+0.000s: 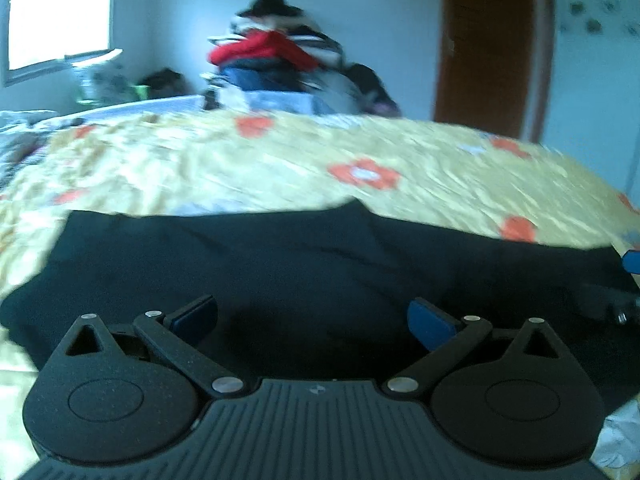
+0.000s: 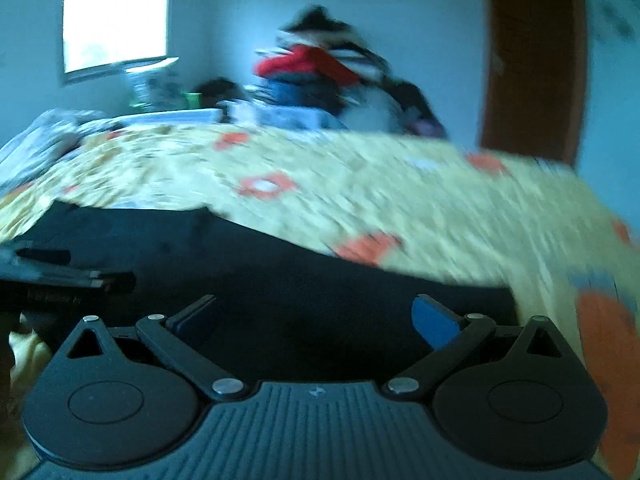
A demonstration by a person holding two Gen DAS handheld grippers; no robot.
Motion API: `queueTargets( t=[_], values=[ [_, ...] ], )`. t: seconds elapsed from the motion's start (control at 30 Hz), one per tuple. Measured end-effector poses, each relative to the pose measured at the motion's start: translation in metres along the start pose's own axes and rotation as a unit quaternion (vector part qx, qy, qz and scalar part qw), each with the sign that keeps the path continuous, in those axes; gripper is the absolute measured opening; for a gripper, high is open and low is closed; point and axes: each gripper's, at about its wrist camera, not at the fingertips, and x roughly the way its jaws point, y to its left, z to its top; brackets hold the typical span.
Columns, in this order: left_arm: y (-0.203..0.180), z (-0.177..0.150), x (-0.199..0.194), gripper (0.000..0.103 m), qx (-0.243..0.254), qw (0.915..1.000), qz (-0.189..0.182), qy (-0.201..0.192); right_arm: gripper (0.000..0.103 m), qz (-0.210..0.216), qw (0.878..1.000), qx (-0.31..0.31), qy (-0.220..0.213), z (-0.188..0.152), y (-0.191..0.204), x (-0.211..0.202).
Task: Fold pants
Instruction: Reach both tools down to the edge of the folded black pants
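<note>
Looking along the left gripper (image 1: 312,320), its two blue-padded fingers (image 1: 432,326) are seen spread wide apart, with nothing caught between them. Black pants (image 1: 304,256) are laid flat just ahead of and beneath the fingers, on a yellow bedspread (image 1: 280,160) printed with orange flowers. The cloth is stretched across most of the width of the view, its far edge lying against the bedspread. At the right edge, a blue pad and dark parts of the other gripper are glimpsed over the pants. Behind the bed, a blurred pile of clothes (image 1: 276,56), a bright window (image 1: 60,16) and a brown door (image 1: 492,44) are made out.

From the right wrist, the right gripper (image 2: 316,320) is likewise shown with its fingers (image 2: 434,326) held wide, and nothing is gripped. The pants (image 2: 260,272) are spread below and ahead of it, reaching leftward, where dark parts of the left gripper are seen over the cloth. The bedspread (image 2: 400,192) is heavily blurred here.
</note>
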Motion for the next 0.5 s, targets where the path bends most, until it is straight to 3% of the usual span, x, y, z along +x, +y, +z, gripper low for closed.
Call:
queueTargets(
  t=[0.17,0.3,0.4,0.5],
  values=[
    [0.056,0.005,-0.019,0.103,-0.008,0.9965,0.082,-0.017,0.103,0.075,0.995,-0.064,0.012,0.019,0.05,0.014],
    [0.114,0.007,-0.032,0.103,-0.032,0.9857,0.165,-0.018,0.103,0.107,0.986,-0.126,-0.009,0.029,0.1,0.02],
    [0.158,0.005,-0.039,0.103,-0.069,0.977,0.202,-0.006,0.103,0.12,0.973,-0.194,-0.025,0.034,0.146,0.022],
    [0.195,0.005,-0.043,0.102,-0.114,0.9709,0.209,0.024,0.103,0.119,0.951,-0.277,-0.062,0.032,0.198,0.021]
  ],
)
